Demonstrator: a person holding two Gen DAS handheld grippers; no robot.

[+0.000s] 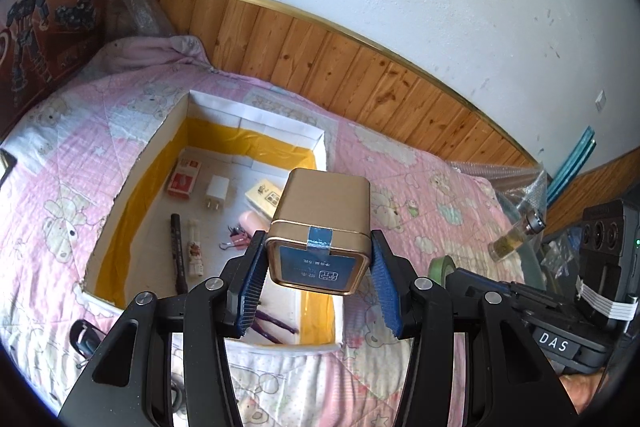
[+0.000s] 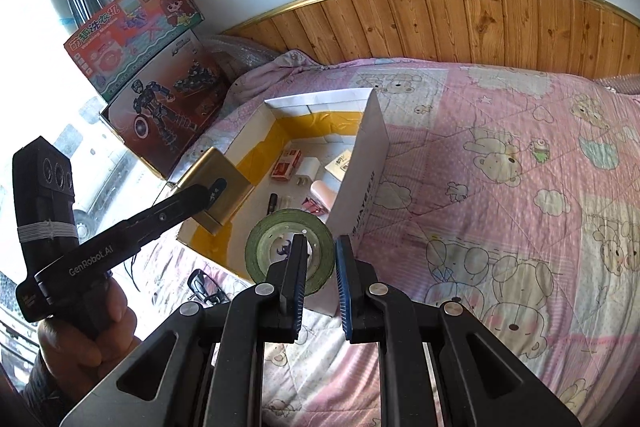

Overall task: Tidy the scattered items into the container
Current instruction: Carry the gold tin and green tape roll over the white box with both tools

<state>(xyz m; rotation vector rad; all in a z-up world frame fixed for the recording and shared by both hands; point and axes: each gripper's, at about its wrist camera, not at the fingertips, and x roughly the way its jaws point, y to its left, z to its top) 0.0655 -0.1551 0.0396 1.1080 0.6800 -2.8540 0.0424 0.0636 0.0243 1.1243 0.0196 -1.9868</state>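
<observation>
My left gripper (image 1: 318, 251) is shut on a gold tin (image 1: 324, 219) with a blue label, held above the near right part of the open box (image 1: 256, 119). The box has white walls and yellow lining and holds a red pack (image 1: 184, 179), a white charger (image 1: 216, 193), a yellow pad (image 1: 264, 197), a black pen (image 1: 178, 251) and binder clips (image 1: 236, 239). My right gripper (image 2: 320, 259) is shut on the rim of a green tape roll (image 2: 280, 223), held just in front of the box's near corner (image 2: 360, 195). The tin also shows in the right wrist view (image 2: 218, 179).
The box sits on a pink cartoon quilt (image 2: 500, 187). A small glass bottle (image 1: 516, 235) lies on the quilt at the right. Toy boxes (image 2: 160, 95) stand at the bed's far end. Black keys (image 2: 200, 283) lie near the box's front. A wooden wall panel (image 2: 440, 23) runs behind.
</observation>
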